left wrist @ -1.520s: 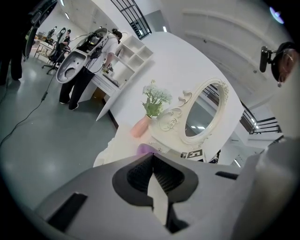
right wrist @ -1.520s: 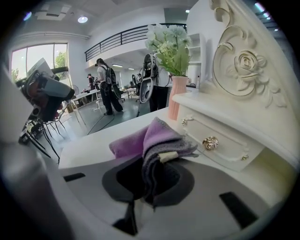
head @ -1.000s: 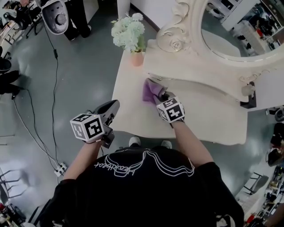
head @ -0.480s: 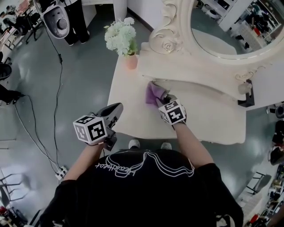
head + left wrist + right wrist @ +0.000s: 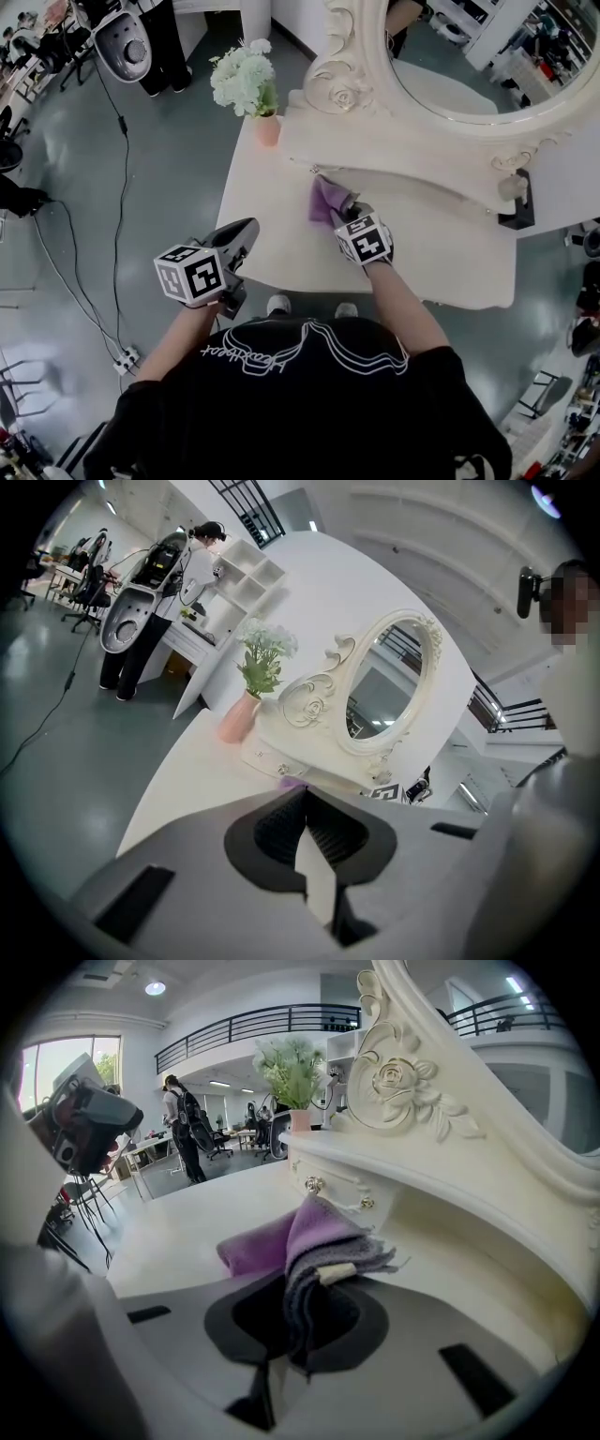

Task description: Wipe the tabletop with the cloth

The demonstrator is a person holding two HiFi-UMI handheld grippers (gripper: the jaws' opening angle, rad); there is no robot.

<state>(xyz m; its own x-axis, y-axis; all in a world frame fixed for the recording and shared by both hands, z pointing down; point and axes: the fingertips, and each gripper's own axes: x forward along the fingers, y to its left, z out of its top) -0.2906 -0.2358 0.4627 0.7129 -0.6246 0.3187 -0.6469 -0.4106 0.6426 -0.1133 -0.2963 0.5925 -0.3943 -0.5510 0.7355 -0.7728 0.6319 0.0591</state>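
A purple cloth point(image 5: 326, 200) lies bunched on the cream tabletop point(image 5: 272, 225), close to the drawer front of the ornate mirror stand point(image 5: 394, 155). My right gripper point(image 5: 349, 210) is shut on the cloth point(image 5: 309, 1246), whose folds stick out past the jaws and rest on the tabletop point(image 5: 187, 1232). My left gripper point(image 5: 239, 236) hangs at the table's near left edge, jaws closed together with nothing between them. In the left gripper view a sliver of the cloth point(image 5: 292, 784) shows over the left gripper point(image 5: 302, 829).
A pink vase with white flowers point(image 5: 246, 84) stands at the table's far left corner. The carved oval mirror point(image 5: 469, 66) fills the back. A black item point(image 5: 517, 212) sits at the right. Cables point(image 5: 89, 272) run over the grey floor, and a person point(image 5: 169, 42) stands beyond.
My right gripper has slid the cloth a little along the tabletop near the drawer front. The left gripper has stayed at the table's near edge.
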